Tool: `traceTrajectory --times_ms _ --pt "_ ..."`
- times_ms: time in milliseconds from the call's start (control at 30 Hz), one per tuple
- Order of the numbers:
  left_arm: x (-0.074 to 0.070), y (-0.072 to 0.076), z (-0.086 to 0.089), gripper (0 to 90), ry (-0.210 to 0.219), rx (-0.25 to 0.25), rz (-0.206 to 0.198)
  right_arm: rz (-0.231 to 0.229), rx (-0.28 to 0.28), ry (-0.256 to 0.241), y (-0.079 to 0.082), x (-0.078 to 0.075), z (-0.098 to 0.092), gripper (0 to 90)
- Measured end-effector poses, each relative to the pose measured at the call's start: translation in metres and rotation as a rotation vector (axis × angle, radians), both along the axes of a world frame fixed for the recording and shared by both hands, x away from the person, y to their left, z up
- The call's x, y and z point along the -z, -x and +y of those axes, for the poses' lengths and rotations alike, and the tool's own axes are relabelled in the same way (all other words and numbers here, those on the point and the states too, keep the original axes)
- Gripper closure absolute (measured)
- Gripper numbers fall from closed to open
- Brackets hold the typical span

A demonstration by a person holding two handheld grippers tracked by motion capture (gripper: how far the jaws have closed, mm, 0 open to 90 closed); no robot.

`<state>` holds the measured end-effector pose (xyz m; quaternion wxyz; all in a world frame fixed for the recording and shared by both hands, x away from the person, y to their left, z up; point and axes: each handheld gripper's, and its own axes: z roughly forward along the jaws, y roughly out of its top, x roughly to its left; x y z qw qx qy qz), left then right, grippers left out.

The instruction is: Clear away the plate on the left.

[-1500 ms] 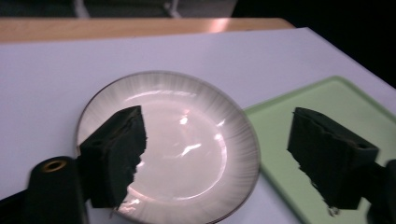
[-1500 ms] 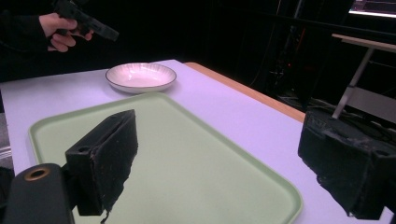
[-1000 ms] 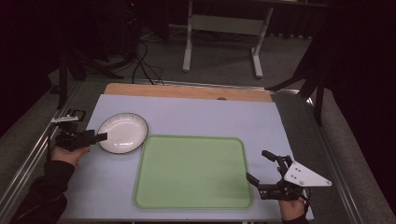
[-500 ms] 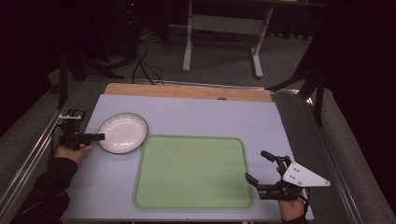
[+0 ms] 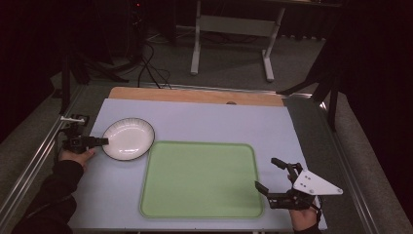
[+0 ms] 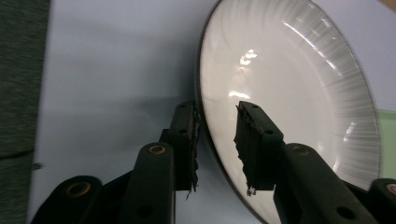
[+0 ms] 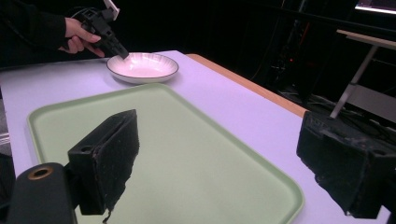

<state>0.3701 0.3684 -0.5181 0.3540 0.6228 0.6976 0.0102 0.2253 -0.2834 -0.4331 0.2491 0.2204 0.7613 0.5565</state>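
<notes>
At the far left of the high view, the person's left hand holds the left gripper low over the pale table, pointing right at a white plate. The plate has a thin dark rim and fine ribbing around its inner wall, and it sits on the left part of the table, just beside the upper left corner of the green tray.

In the left gripper view the claw is part open and straddles the near edge of the plate: one jaw stands outside the rim, right against it over the table, and the other hangs over the inside of the bowl. A narrow gap remains between the jaws, so the rim is between them but not clamped. Whether the inner jaw touches the plate's surface cannot be told.

The tray lies flat across the middle of the table with nothing on it.

At the lower right of the high view, the right hand holds the right gripper at the tray's right edge, with its grey three-cornered plate on top. In the right gripper view its claw is wide open, gripping nothing, with the tray beneath and between the jaws. Farther off there, the left gripper meets the plate.
</notes>
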Motion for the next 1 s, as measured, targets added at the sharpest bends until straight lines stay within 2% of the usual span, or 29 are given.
traceTrajectory --times_ms 67,167,200,233,267,300,433,633,700,833,1000 --pt "0.002 -0.001 0.001 75.3 -0.002 -0.008 0.015 0.0 0.0 -0.001 0.0 0.0 0.0 12.7" --pt "0.004 -0.003 0.002 79.0 0.027 -0.013 0.043 0.002 0.001 -0.002 0.0 0.0 0.0 12.7" --pt "0.005 -0.004 0.003 79.2 0.051 -0.02 0.059 0.002 0.001 -0.001 0.0 0.0 0.0 12.8" --pt "0.005 -0.004 0.003 79.6 0.051 -0.02 0.059 0.002 0.001 -0.001 0.0 0.0 0.0 12.8" --pt "0.008 -0.005 0.006 79.6 0.102 -0.035 0.09 0.001 0.001 0.002 0.0 0.0 0.0 12.8" --pt "0.007 -0.006 0.006 80.6 0.108 -0.04 0.1 0.001 0.001 0.005 0.0 0.001 0.001 13.0" --pt "0.005 -0.008 0.005 82.5 0.108 -0.061 0.134 -0.002 0.003 0.011 -0.001 0.001 0.001 13.1" --pt "0.0 -0.01 0.002 83.1 0.07 -0.07 0.149 -0.002 0.007 0.009 -0.001 0.001 0.001 13.1" --pt "-0.001 -0.01 0.002 83.7 0.072 -0.087 0.155 -0.005 0.009 0.009 -0.001 0.001 0.001 13.3" --pt "-0.004 -0.01 0.003 85.4 0.075 -0.097 0.142 0.0 0.014 0.007 -0.001 0.001 0.001 13.3" --pt "-0.009 -0.011 0.003 86.1 0.057 -0.102 0.129 0.005 0.019 0.003 -0.002 0.002 0.0 13.3"
